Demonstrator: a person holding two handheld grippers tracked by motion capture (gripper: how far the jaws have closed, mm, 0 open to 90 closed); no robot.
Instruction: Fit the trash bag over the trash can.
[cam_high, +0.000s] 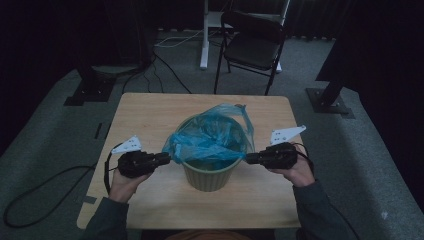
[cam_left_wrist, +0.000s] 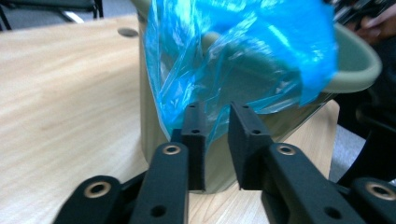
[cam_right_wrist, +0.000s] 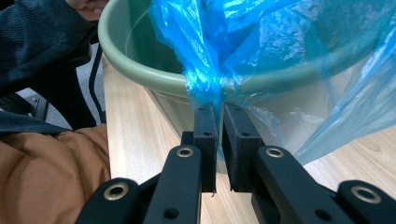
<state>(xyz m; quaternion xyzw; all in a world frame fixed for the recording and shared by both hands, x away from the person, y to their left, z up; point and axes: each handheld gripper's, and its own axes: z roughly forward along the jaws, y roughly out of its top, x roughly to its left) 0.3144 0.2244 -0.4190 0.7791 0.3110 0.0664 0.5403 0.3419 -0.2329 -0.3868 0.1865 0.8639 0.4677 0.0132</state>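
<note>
A pale green bin (cam_high: 210, 176) stands mid-table with a blue plastic bag (cam_high: 212, 136) draped in and over its rim. My left gripper (cam_high: 169, 159) is at the bin's left side, just under the rim. In the left gripper view its jaws (cam_left_wrist: 217, 112) stand apart, and the bag's loose edge (cam_left_wrist: 210, 84) hangs down at their tips, unpinched. My right gripper (cam_high: 247, 159) is at the bin's right side. In the right gripper view its jaws (cam_right_wrist: 220, 109) show a narrow gap, with a bunched fold of the bag (cam_right_wrist: 205, 79) ending right at the tips.
The wooden table (cam_high: 145, 117) has bare room all around the bin. A black folding chair (cam_high: 252, 42) stands on the carpet beyond the far edge. Cables trail over the floor at the left. The person's orange-clad lap (cam_right_wrist: 51, 177) is near the table's front edge.
</note>
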